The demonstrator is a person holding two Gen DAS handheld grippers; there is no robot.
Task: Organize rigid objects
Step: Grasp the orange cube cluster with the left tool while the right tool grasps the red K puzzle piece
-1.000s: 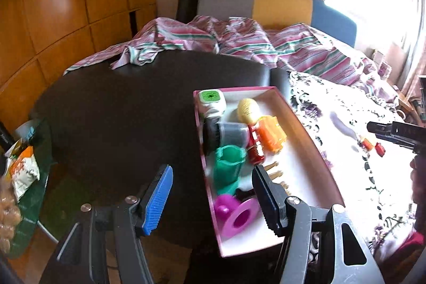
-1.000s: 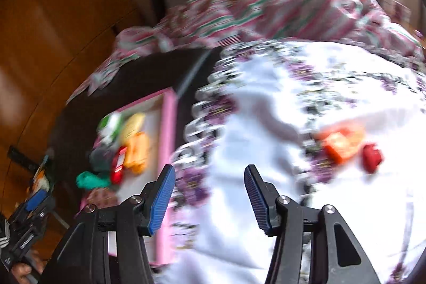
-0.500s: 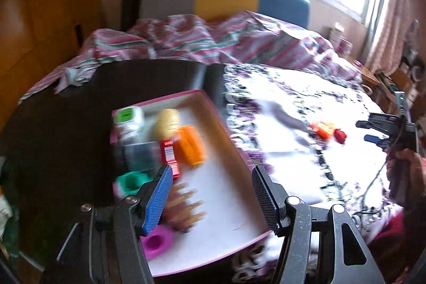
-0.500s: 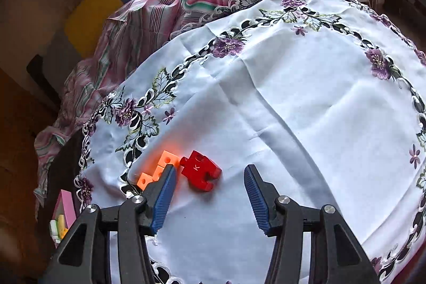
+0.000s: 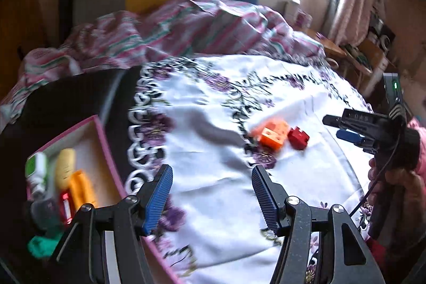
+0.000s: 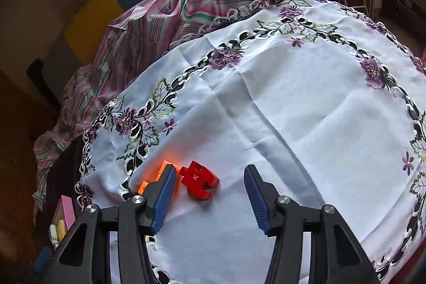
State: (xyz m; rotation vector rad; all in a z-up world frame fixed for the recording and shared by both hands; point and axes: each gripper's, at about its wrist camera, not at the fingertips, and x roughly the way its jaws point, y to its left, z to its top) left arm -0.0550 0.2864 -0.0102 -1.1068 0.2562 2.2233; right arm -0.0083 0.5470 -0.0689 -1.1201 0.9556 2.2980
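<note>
A red puzzle piece (image 6: 199, 180) and orange block (image 5: 274, 134) lie on white, purple-flowered tablecloth (image 6: 293, 103).

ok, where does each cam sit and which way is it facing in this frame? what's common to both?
Left wrist: on the left gripper, tilted down across the white embroidered tablecloth; jaws open and empty; the pink-rimmed tray sits lower left, the right gripper and the hand holding it at right.
Right wrist: on the right gripper, tilted down at the red jigsaw-shaped block; jaws open, not touching it.
Shared: tablecloth, red block, orange cube block, tray, striped fabric.
</note>
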